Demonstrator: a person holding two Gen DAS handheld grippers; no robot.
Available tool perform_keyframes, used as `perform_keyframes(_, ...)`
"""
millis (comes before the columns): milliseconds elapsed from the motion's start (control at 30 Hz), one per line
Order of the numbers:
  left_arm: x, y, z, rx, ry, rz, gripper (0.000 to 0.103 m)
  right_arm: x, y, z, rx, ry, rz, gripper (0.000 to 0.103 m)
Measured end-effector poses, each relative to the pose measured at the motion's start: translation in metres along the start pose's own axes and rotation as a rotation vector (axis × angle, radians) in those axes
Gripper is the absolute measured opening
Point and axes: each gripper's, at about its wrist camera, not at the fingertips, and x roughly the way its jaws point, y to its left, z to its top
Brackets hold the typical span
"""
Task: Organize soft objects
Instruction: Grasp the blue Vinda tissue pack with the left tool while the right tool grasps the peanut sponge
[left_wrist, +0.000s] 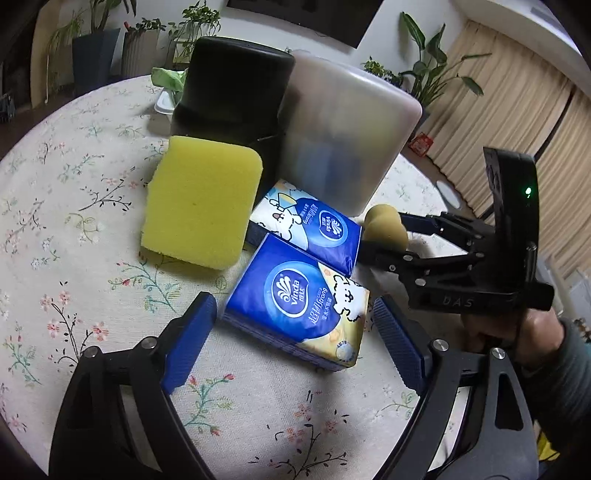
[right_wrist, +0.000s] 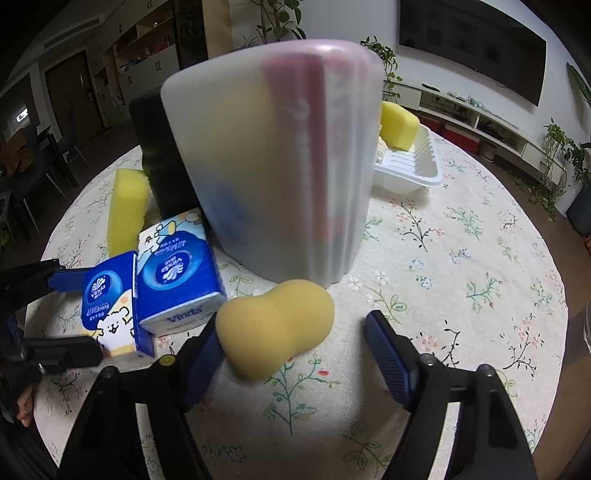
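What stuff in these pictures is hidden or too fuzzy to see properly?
- Inside the frosted container: both views show only blurry pink, blue and yellow shapes through its cloudy wall.
- White tray: right wrist view, its near end is hidden behind the container.
- Black container: no opening or contents show in either view.
- Farther tissue pack: left wrist view, one end is covered by the yellow sponge.
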Motion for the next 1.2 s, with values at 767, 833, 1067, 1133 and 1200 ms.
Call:
perform_keyframes(767,0.036,-0.056,0.012,0.467,0.11,0.256,0.101,0.003,0.0,0.003,-0.029,0.016,0.057,0.097)
perform_keyframes(833,0.034,-0.055,0.013,0.444,0.107,0.256,0.101,0.003,-0.001,0.003,-0.024,0.014,0.064,0.097)
perform_keyframes(1067,0.036,-0.047,0.011,0.378,0.128,0.25,0.102,0.004,-0.002,0.005,-0.031,0.017,0.061,0.097)
perform_keyframes(1133,0.035,-0.041,0.013,0.329,0.139,0.23,0.1,0.004,-0.002,0.003,-0.032,0.017,0.06,0.097)
perform_keyframes(1200,0.032,-0.04,0.011,0.322,0.124,0.236,0.085,0.004,-0.002,0.003,-0.032,0.015,0.054,0.092)
